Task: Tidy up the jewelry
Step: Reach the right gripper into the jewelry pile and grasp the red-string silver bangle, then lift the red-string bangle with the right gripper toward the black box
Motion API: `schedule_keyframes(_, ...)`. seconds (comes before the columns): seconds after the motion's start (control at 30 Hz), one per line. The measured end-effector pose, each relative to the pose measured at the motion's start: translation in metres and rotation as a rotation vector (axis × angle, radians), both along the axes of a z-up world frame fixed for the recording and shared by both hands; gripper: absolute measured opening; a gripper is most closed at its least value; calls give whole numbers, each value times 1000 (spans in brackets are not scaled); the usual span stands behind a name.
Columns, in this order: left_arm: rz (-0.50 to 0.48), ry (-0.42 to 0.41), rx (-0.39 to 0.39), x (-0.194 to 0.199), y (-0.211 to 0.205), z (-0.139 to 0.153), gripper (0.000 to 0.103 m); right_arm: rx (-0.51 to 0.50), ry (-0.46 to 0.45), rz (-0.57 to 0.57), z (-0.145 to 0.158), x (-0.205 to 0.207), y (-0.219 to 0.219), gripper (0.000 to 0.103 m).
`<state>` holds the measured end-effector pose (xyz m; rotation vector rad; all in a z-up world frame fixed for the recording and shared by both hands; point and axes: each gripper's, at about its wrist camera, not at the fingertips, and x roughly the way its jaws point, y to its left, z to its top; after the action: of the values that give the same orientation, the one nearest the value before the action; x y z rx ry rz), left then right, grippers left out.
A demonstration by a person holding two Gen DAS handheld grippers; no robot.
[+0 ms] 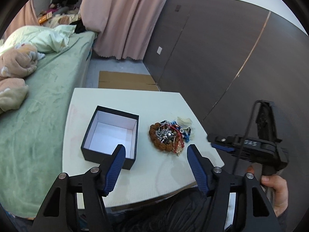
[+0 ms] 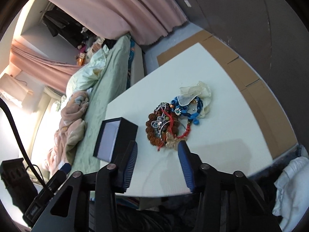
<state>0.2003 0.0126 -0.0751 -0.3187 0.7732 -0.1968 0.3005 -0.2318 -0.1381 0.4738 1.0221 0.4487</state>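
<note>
Raised characters on the black body of the right gripper (image 1: 222,145), seen from the left wrist camera at the right of the scene, appear to read "DAS", though mirrored or partly cut off and not certain. A small label on the left gripper (image 2: 64,169), low at the near left in the right wrist view, is too blurred to read. Packaging (image 1: 45,17) on the far shelf is too small to make out.

You see: box (image 1: 111,137) black outside, white inside | jewelry pile (image 1: 170,137) brown, silver, red, blue, with cream cloth | table (image 1: 135,100) white | bedsheet (image 1: 44,96) pale green | curtain (image 1: 123,19) pink | gripper pads (image 1: 115,166) blue, ribbed
</note>
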Motion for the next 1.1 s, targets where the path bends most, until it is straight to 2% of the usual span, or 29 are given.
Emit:
schedule_keyframes(0.1,8,25,-12,14,3,-5,63,-12,39,16,-14,21,9,38)
schedule_keyframes(0.3,24,41,-20,29,8,-10,62,-69,91,36,-36,57,24,33)
schedule_keyframes(0.7,20,55,7,56,12,-24,62,-165,134,76,-57,93,42,20)
schedule_keyframes(0.73,20,59,5,58,12,-25,62,-160,133,77,-56,92,41,9)
schedule_keyframes(0.77,19,63,2,59,12,-26,60,-149,129,76,-54,92,40,6)
schedule_keyframes(1.1,-25,79,-9,71,-10,-30,59,-4,72,59,-21,64,10,6)
